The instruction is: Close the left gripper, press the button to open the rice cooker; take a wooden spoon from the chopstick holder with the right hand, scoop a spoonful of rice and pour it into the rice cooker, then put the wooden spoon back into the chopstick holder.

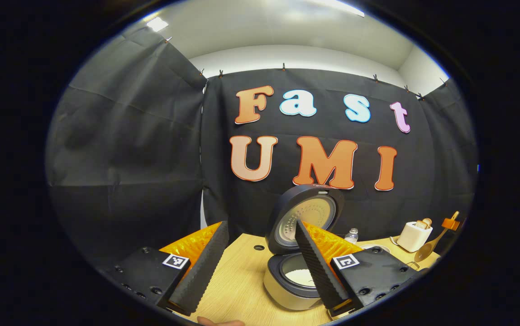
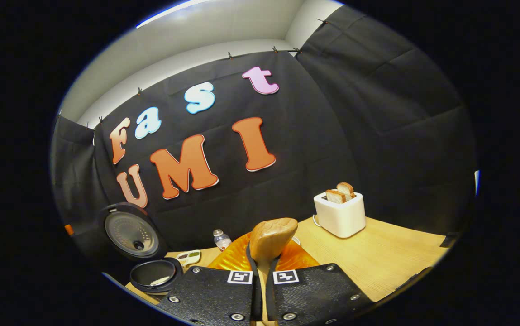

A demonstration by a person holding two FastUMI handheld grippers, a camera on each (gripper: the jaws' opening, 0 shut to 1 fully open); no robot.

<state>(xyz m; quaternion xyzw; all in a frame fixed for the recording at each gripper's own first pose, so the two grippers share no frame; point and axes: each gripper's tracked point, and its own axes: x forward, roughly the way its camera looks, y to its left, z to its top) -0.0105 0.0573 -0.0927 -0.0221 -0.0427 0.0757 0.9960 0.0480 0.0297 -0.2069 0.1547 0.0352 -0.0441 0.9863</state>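
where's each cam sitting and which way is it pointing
Left gripper view: rides the left gripper, fingers apart, facing the open rice cooker and booth wall; a fingertip shows at the bottom edge.
Right gripper view: rides the right gripper, shut on the wooden spoon, facing the toaster.
Shared: rice cooker, toaster, small bottle, table.

The round silver rice cooker [image 1: 287, 280] is partly hidden by a finger [image 1: 316, 267] — its button cannot be seen; the light wooden spoon's [image 2: 271, 237] handle is cut off below.
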